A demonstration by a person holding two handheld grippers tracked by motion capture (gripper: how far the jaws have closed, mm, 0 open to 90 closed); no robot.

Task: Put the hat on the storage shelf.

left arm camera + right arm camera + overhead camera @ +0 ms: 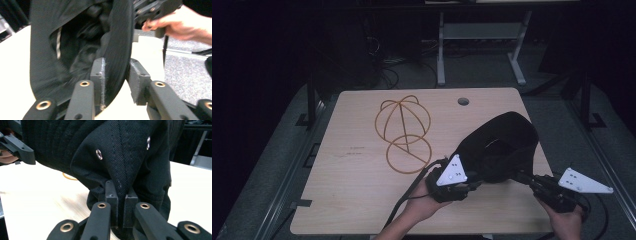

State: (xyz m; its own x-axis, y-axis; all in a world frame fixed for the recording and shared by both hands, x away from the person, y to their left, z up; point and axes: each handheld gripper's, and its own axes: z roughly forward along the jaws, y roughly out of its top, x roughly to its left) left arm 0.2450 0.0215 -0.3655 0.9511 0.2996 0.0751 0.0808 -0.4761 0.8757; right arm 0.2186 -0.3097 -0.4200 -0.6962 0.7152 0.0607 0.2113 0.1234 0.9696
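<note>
A black cap (502,145) hangs just above the right part of the wooden table (352,190), held between both grippers. My left gripper (474,177) has the cap's stiff brim (117,45) between its pads, shut on it. The inside of the cap (75,37) faces the left gripper view. My right gripper (519,176) is shut on a fold of the crown fabric (120,150) with metal eyelets, its pads (111,195) pinched tight. A gold wire hat frame (404,132) lies at the table's middle left, apart from the cap.
A round cable hole (463,101) sits near the table's far edge. Beyond the table stand the white legs of another desk (442,50), with cables on the floor. The person's hands hold both grippers at the near edge.
</note>
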